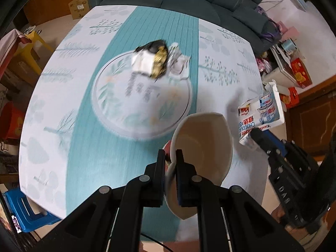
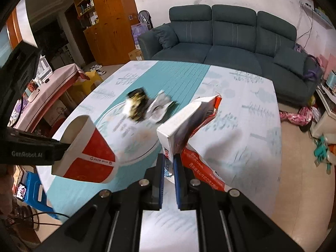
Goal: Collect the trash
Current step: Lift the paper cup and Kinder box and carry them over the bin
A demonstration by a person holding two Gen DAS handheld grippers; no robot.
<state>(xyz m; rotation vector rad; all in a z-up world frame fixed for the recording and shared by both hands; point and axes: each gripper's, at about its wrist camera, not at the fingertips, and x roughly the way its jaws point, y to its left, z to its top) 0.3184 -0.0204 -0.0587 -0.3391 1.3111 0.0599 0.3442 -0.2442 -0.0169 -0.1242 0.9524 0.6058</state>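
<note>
Left gripper, jaws pinching cup rim, and right gripper, jaws pinching carton, both lifted over table, wrappers remaining far on plate.

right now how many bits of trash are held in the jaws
2: a paper cup pinched by its rim in the left gripper, and a torn chocolate box in the right gripper.

The desk wore a pale leaf-print cloth with a teal band down its middle; near the frame's centre a round white plate lay on it, crumpled wrappers heaped at its upper edge
</note>
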